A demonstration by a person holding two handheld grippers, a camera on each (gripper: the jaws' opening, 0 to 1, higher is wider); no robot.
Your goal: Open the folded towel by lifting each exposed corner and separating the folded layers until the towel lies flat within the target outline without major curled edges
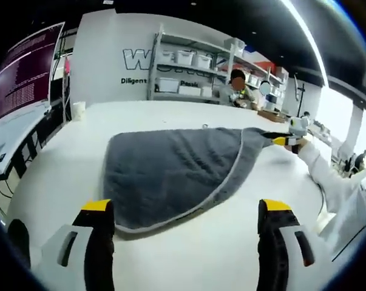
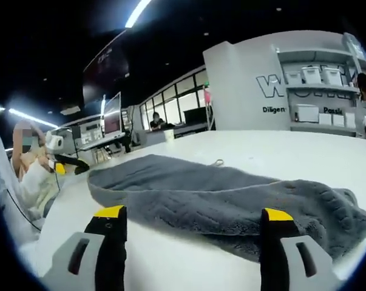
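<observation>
A grey towel (image 1: 170, 170) with a pale hem lies folded on the white table (image 1: 231, 242), its upper layer sloping toward the right. My left gripper (image 1: 186, 209) is open, its yellow-tipped jaws standing wide apart just short of the towel's near edge with nothing between them. My right gripper (image 1: 284, 140) sits at the towel's far right corner, held by a white-sleeved arm. In the right gripper view the towel (image 2: 231, 200) bunches in thick folds right in front of my right gripper (image 2: 193, 215), which is open. The left gripper (image 2: 64, 165) shows at the far left.
A shelf unit with white bins (image 1: 183, 73) stands at the back wall, and a person (image 1: 237, 88) sits beside it. A large screen (image 1: 25, 73) stands at the left. A pale cup (image 1: 78, 110) and a small object (image 1: 205, 126) rest on the table.
</observation>
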